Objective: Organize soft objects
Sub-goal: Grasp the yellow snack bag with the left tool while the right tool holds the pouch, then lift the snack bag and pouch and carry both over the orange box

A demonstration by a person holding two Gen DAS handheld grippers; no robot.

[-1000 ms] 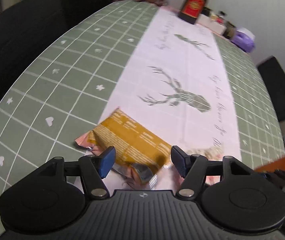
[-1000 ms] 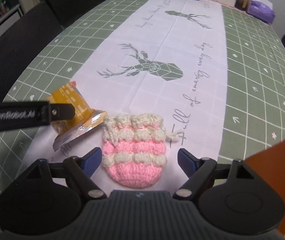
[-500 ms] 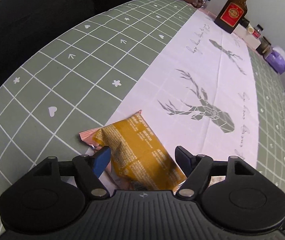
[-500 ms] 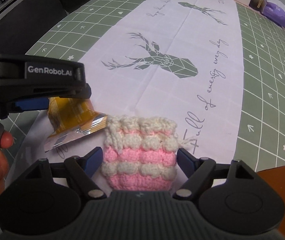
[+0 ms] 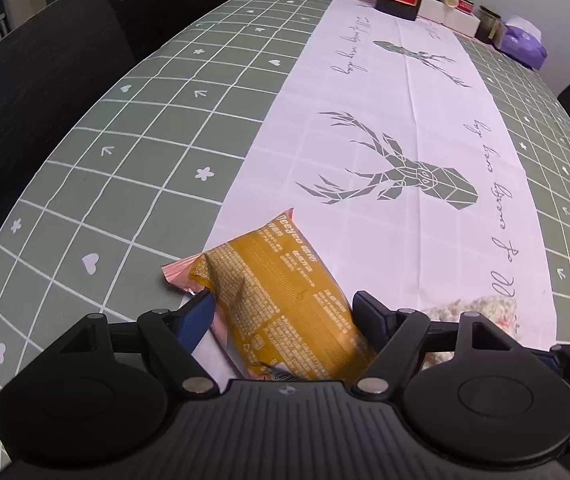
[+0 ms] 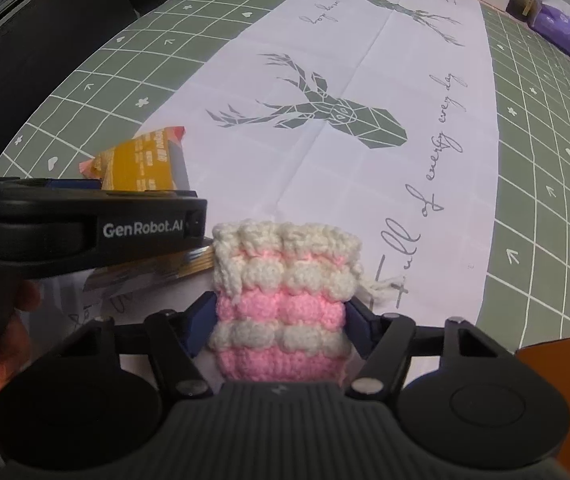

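The left gripper (image 5: 283,312) is reaching over a desk (image 5: 133,184) covered in a green grid-patterned cloth, and its blue-padded fingers (image 5: 199,314) are pressing in on both sides of a mustard-yellow crinkly snack packet with copper-foil ends (image 5: 285,300). The packet is lying between the fingers, its far end pointing away from the gripper onto a white cloth runner printed with a grey geometric deer head (image 5: 405,168). To this gripper's right, a pale edge of the crocheted pouch is just showing.

In the right wrist view, the left gripper's black body is sitting to the left, with the yellow packet poking out beyond it. The right gripper (image 6: 279,322) is closing its fingers (image 6: 203,316) on a small pink-and-cream striped crocheted pouch (image 6: 285,292), whose sides are pinched inward at the contact. The pouch is sitting upright on the runner, its cream ruffled top farthest from the gripper and a cream drawstring tail (image 6: 385,286) trailing to the right.
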